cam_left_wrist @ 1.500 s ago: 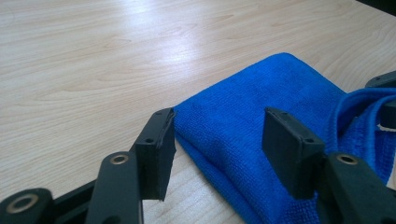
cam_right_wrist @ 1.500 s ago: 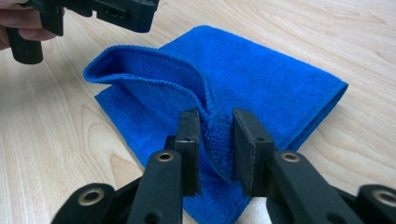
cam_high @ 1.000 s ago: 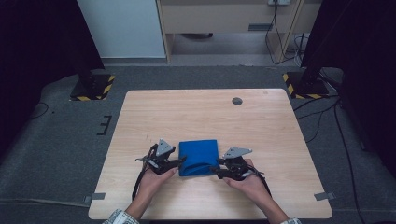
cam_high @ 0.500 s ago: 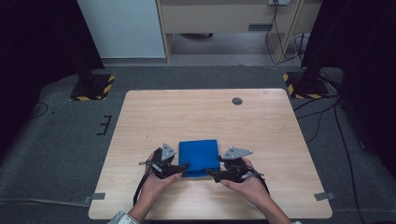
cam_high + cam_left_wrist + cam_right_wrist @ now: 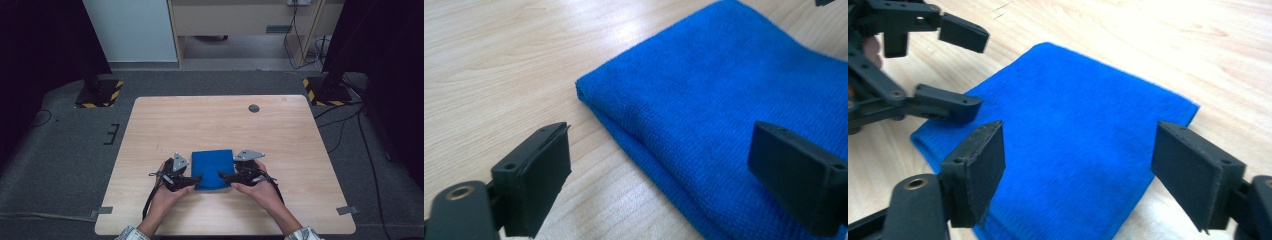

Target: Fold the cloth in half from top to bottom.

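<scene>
A folded blue cloth lies flat on the wooden table, near the front middle. My left gripper is at its near left corner and my right gripper at its near right corner. In the left gripper view the left gripper stands open, one pad over bare wood, the other over the cloth. In the right gripper view the right gripper is open above the cloth, and the left gripper shows open beyond. Both pairs of jaws have just been opening; no pad presses on the cloth.
A small dark round cap sits in the tabletop at the back right. Black stands on yellow-striped bases flank the table's far corners. Cables run across the floor on the right.
Both hands have shifted only slightly at the cloth's near edge. The cloth lies in the same place.
</scene>
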